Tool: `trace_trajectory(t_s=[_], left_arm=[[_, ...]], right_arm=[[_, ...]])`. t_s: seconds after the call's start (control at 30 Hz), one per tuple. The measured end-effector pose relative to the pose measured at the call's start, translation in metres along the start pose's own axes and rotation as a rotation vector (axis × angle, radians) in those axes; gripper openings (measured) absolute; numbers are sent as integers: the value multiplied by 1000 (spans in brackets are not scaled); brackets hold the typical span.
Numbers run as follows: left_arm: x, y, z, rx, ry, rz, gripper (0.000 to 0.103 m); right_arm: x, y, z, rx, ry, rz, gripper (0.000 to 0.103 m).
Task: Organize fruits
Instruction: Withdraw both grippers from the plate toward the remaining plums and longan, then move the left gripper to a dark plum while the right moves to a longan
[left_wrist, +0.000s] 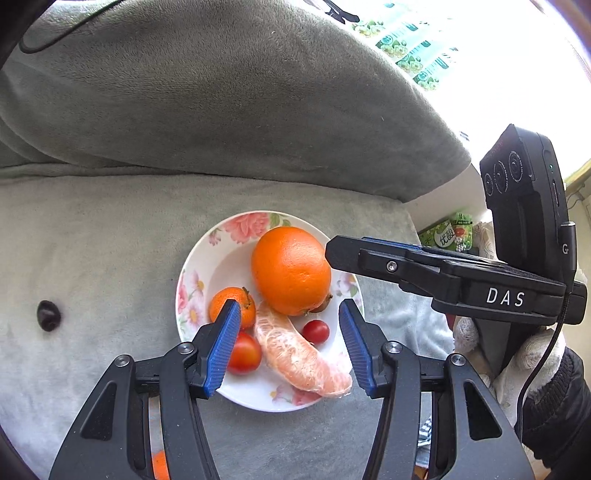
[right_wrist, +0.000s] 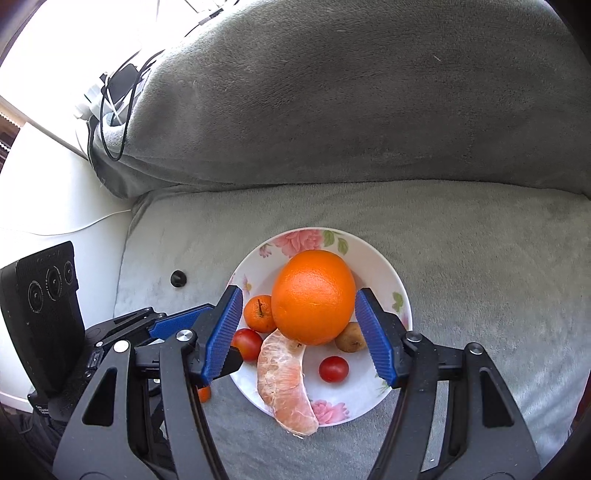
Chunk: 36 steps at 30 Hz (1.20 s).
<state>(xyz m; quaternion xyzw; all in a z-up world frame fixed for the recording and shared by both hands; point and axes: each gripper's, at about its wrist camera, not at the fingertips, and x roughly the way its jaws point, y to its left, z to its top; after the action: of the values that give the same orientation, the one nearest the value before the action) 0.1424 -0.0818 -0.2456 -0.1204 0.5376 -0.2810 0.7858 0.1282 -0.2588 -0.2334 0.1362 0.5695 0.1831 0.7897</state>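
A white floral plate (left_wrist: 221, 254) (right_wrist: 380, 266) lies on a grey sofa seat. It holds a large orange (left_wrist: 291, 269) (right_wrist: 314, 295), a small mandarin (left_wrist: 221, 302) (right_wrist: 258, 314), a peeled citrus segment (left_wrist: 295, 354) (right_wrist: 284, 380), two cherry tomatoes (left_wrist: 316, 331) (right_wrist: 333, 368) and a small brown fruit (right_wrist: 351, 338). My left gripper (left_wrist: 290, 343) is open above the plate's near side. My right gripper (right_wrist: 299, 332) is open, its blue pads either side of the orange without touching. It enters the left wrist view from the right (left_wrist: 424, 266).
The grey sofa backrest (left_wrist: 221, 92) (right_wrist: 369, 92) rises behind the plate. A dark button (left_wrist: 48, 314) (right_wrist: 178, 277) sits in the seat to the left. Another orange fruit (left_wrist: 160, 465) (right_wrist: 204, 393) shows beneath the left gripper. Cables and a charger (right_wrist: 118, 85) lie at the sofa's left end.
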Motion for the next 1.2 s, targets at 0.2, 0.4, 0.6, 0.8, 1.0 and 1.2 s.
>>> trace_trajectory(t_s=[0.2,0.4,0.6,0.8,1.0,1.2], left_arm=[[-19,11,-10,35,-32,51,53],[-34,33,-27,36,-35,136,56],[-53,65,-47,-12,-18,202,56],[-66,90,-56,-66,-20,253,56],[-71,107,-58,-106,-29,274,56],[-71,117,-57,-114,-35,269,56]], right_arm=[[-14,15,-14,-61,-39,-39,66],[-21,39,-33,-162,-59,-83,66],[-17,65,-54,-237,-39,-63,66],[-8,86,-70,-264,-2,-5,66],[10,101,-81,-253,57,47,66],[30,103,-86,-189,117,78,52]])
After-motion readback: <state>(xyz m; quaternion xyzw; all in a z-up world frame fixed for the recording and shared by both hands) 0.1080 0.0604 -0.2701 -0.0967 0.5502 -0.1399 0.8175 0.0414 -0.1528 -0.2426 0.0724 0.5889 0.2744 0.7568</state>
